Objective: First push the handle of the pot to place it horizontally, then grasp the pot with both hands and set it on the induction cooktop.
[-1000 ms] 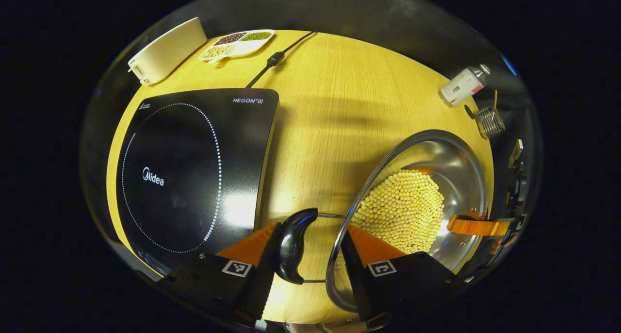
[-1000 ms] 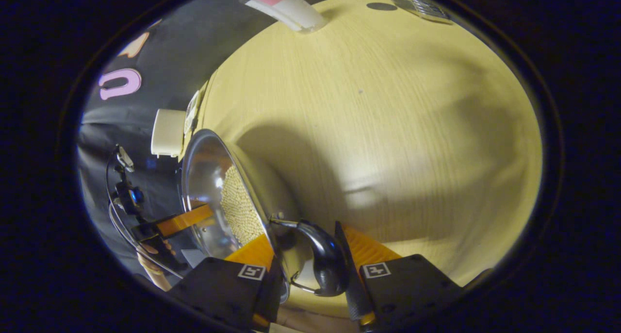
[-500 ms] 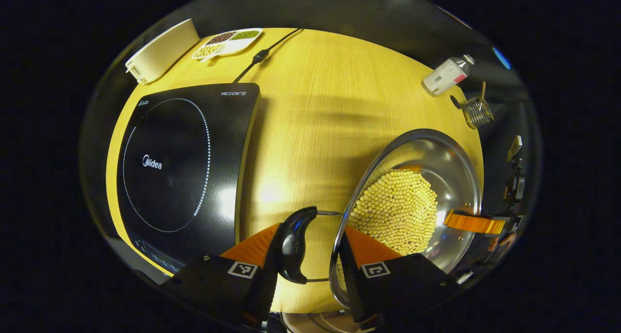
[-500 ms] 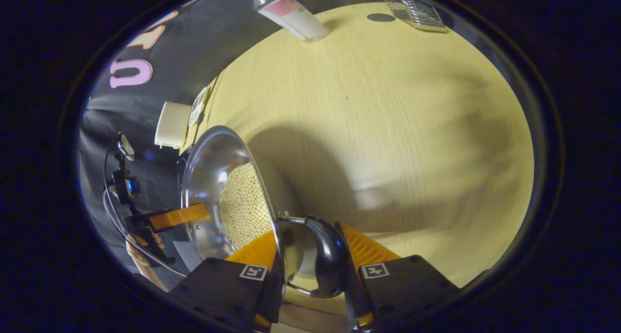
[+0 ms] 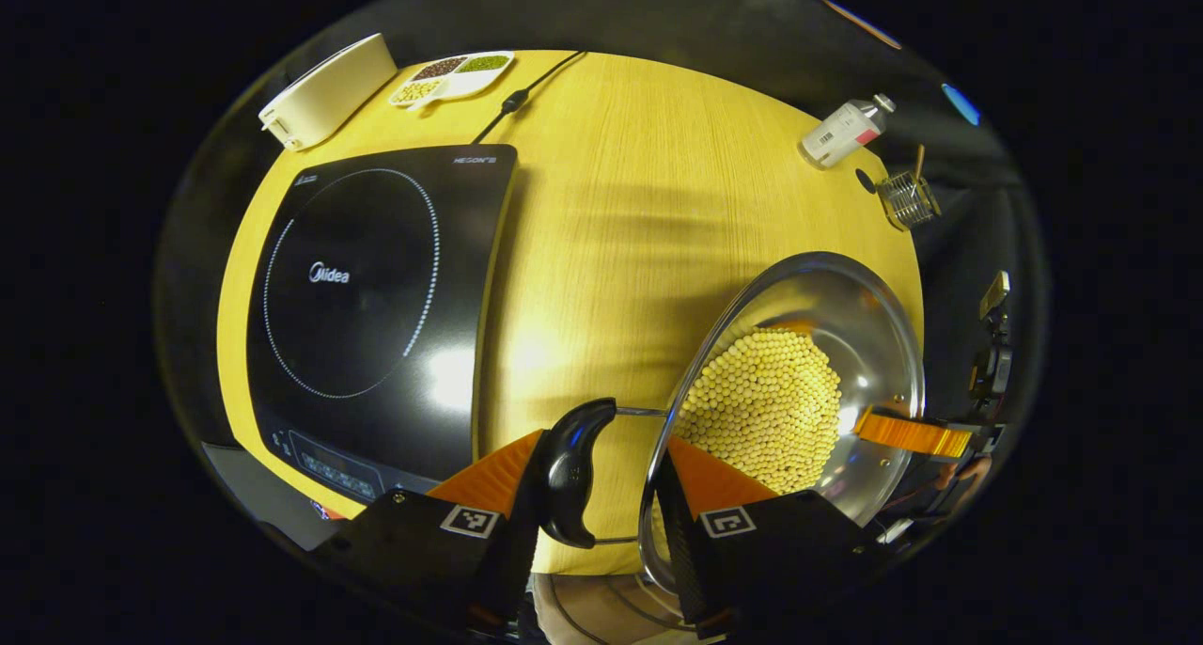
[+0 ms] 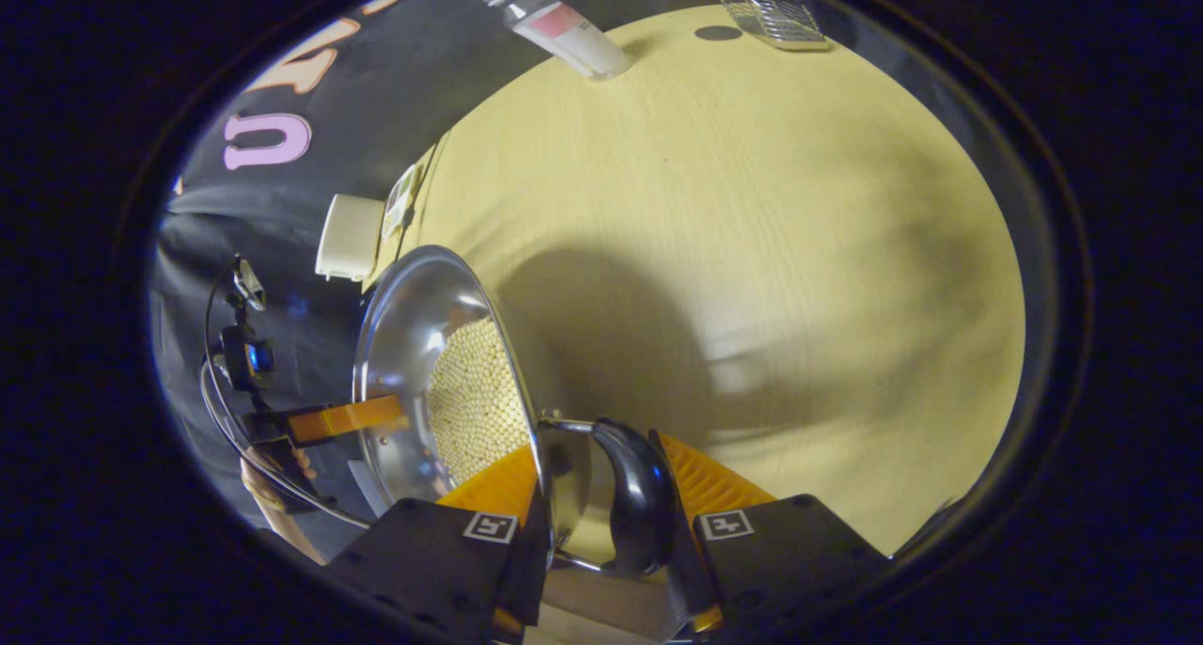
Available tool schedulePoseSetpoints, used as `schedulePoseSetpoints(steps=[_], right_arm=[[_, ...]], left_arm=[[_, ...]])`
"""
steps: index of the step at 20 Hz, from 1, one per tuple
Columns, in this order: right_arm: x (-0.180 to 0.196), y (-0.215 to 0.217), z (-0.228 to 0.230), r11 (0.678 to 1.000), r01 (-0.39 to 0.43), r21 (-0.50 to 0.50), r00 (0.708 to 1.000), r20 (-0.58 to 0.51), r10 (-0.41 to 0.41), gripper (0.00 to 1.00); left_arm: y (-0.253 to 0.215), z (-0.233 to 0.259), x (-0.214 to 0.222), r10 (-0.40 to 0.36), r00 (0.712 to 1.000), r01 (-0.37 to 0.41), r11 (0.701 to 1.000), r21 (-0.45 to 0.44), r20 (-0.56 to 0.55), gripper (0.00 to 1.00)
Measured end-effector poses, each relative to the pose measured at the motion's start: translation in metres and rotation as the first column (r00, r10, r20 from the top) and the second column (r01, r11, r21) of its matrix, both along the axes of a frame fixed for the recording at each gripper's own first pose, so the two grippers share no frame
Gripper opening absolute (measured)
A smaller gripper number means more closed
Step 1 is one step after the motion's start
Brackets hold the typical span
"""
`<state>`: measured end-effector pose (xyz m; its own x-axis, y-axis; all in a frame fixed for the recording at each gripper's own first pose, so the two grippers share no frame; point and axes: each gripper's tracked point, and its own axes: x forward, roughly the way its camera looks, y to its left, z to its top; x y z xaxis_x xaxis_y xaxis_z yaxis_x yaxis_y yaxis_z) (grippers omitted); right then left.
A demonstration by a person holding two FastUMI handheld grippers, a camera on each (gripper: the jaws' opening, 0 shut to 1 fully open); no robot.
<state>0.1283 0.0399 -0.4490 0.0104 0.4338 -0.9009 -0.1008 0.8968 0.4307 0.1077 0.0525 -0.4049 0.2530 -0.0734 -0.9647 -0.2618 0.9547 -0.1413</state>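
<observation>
Left gripper view, left to right. A white container [image 5: 327, 90] and a divided dish of beans [image 5: 453, 76] are lying at the far left of the wooden table [image 5: 611, 212]. The induction cooktop [image 5: 376, 306] is sitting on the left half of the table, its cord [image 5: 526, 90] running to the far edge. The left gripper [image 5: 600, 480] is holding the pot's left handle [image 5: 573, 471]: its orange fingers [image 5: 489, 480] are standing at a narrow gap, one outside the black grip, the other inside the rim. The pot [image 5: 846, 344], steel and part-filled with pale beans [image 5: 766, 405], is sitting right of the cooktop and apart from it. A bottle [image 5: 843, 133] and a wire basket [image 5: 907, 198] are lying at the far right.

Right gripper view, left to right. The left gripper's finger [image 6: 343, 419] is showing at the pot's [image 6: 414, 344] far rim, with a hand [image 6: 268, 495] behind it. The right gripper [image 6: 601, 490] is clamping the right handle [image 6: 639, 495] in the same way, jaws narrow, one finger inside the rim, one outside the grip. Whether the pot is touching the table here, I cannot tell.
</observation>
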Motion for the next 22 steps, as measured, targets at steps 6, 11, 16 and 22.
schedulePoseSetpoints(steps=[6, 11, 16, 22], right_arm=[[-0.017, 0.052, 0.012, 0.999, -0.043, 0.028, 0.999, 0.023, 0.042, 0.50], [-0.023, 0.109, 0.021, 0.997, -0.050, 0.053, 0.997, 0.066, 0.046, 0.50], [-0.042, 0.169, 0.027, 0.999, -0.013, 0.046, 0.995, 0.100, 0.008, 0.50], [-0.053, 0.248, 0.029, 0.999, 0.050, 0.008, 0.985, 0.166, -0.051, 0.49]], left_arm=[[0.000, 0.006, 0.000, 0.003, 1.000, -0.004, 0.999, 0.053, 0.021, 0.63], [-0.002, 0.003, -0.005, 0.009, 0.998, -0.013, 0.997, 0.073, 0.056, 0.63], [0.001, 0.000, 0.000, -0.035, 0.994, 0.027, 0.997, 0.075, 0.102, 0.63], [0.005, -0.006, 0.007, -0.093, 0.982, 0.085, 0.995, 0.054, 0.163, 0.63]])
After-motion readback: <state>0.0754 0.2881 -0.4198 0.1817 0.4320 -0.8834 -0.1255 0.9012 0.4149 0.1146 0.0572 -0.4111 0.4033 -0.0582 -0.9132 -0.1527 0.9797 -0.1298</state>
